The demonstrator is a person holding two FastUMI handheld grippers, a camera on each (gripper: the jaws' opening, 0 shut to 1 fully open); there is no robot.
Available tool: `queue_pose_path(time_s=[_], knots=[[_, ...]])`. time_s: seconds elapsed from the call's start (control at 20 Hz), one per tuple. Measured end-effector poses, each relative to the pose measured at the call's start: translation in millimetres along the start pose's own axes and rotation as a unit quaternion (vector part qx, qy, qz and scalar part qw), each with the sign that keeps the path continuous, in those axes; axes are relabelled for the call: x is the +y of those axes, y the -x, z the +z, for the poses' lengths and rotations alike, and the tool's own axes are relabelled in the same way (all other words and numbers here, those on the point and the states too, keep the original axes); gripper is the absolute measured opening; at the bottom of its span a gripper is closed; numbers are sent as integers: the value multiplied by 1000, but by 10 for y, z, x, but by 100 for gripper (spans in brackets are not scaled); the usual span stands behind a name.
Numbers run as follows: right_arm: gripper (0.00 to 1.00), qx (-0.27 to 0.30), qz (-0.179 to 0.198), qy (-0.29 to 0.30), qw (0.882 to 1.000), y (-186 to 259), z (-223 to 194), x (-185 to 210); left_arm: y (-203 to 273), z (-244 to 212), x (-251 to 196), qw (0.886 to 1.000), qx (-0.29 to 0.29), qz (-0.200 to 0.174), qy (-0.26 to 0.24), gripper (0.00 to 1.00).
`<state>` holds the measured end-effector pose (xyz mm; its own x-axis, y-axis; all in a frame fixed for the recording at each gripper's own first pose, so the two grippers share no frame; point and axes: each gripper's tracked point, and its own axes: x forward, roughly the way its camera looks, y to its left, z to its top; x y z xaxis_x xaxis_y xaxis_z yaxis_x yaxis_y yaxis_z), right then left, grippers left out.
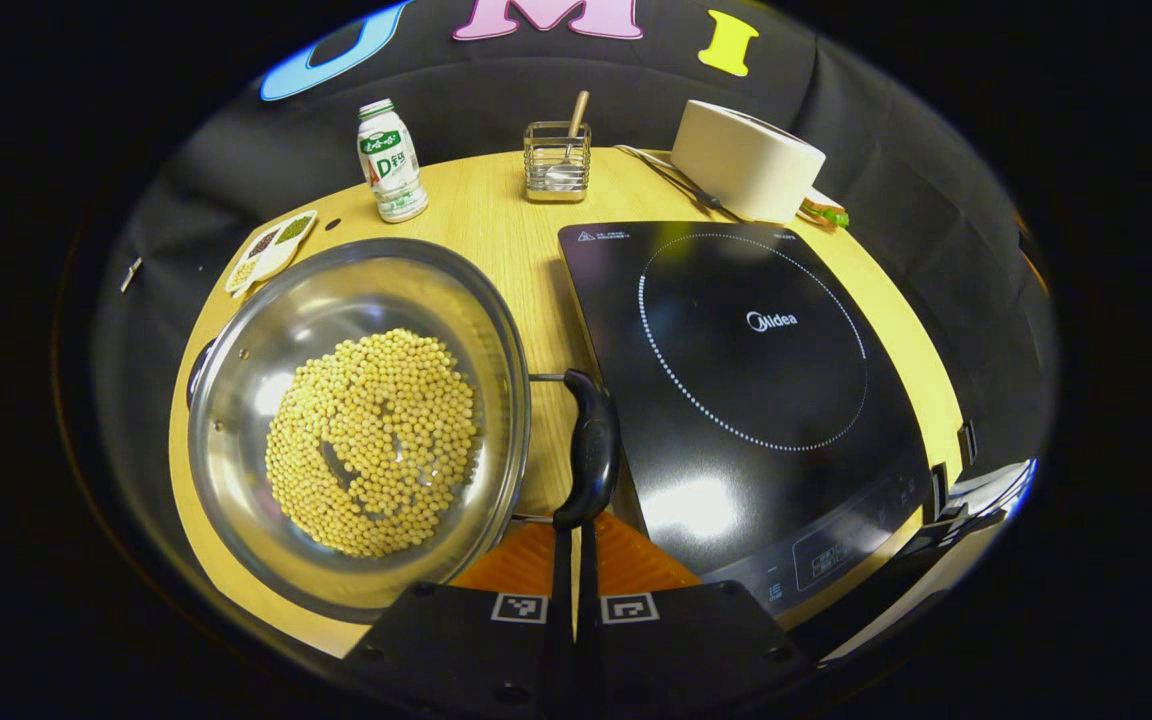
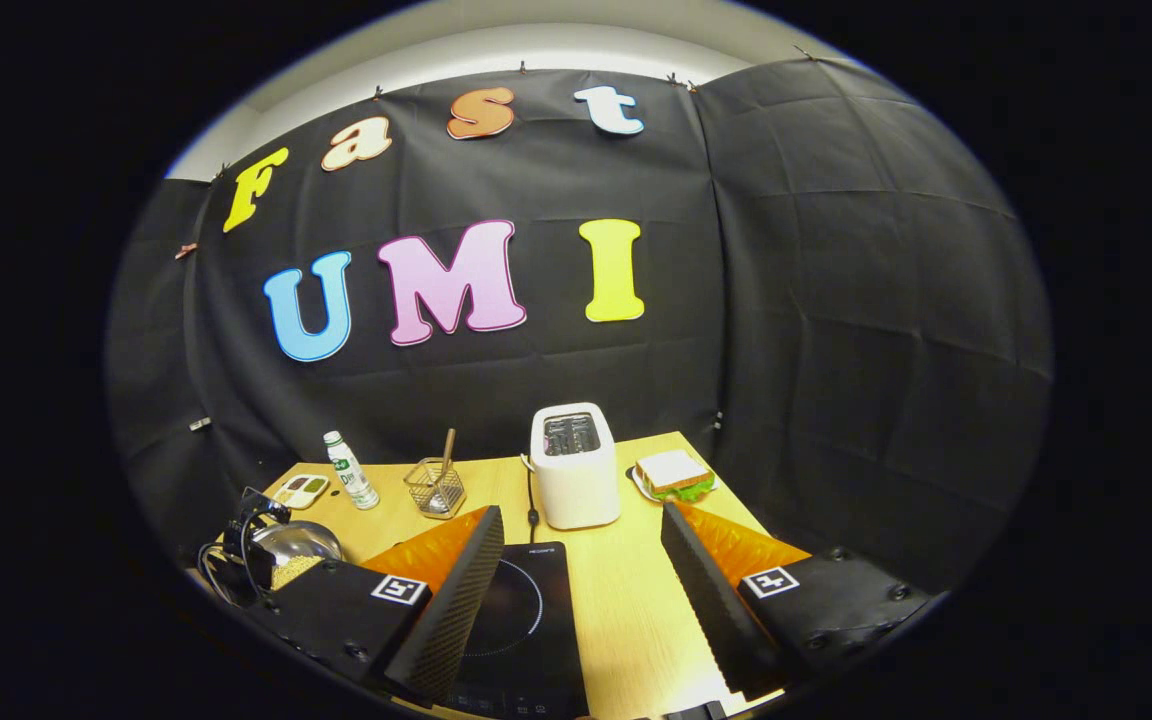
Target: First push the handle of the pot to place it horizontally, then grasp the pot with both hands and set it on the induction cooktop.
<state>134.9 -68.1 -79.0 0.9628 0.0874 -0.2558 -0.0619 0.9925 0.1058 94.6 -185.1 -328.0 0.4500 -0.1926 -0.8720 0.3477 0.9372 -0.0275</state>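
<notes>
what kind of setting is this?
Likely a staged kitchen tabletop in a recording booth: induction cooktop, toaster and a pot of beans on a wooden table, backed by black cloth.

Left gripper (image 1: 574, 560): black housing blocks with visible screws, each carrying a square black-and-white fiducial tag. Right gripper (image 2: 576, 590): same black blocks, screws, tags; inner finger faces ribbed. Looped black cables show on the far gripper body.

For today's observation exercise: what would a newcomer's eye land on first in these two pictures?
Probably the steel pot, full of yellow beans, at the table's left. Its black handle stands beside the dark induction cooktop, just ahead of the left gripper. In the right gripper view, a white toaster stands at the back.
</notes>
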Motion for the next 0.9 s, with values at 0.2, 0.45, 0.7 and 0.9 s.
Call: queue_pose_path(time_s=[0.2, 0.45, 0.7, 0.9], knots=[[98, 0, -12, 0, 1000, -8, -5, -56, -63, 121, 8, 1000, -1, -2, -9, 5], [98, -1, -24, -1, 1000, 2, -2, -105, -125, 266, 26, 1000, -6, -3, -20, 5], [98, 0, -31, 3, 1000, 15, -8, -127, -195, 406, 57, 1000, -13, -4, -20, 5], [98, 1, -35, 5, 999, 52, -16, -133, -231, 496, 70, 999, -19, 2, -35, 5]])
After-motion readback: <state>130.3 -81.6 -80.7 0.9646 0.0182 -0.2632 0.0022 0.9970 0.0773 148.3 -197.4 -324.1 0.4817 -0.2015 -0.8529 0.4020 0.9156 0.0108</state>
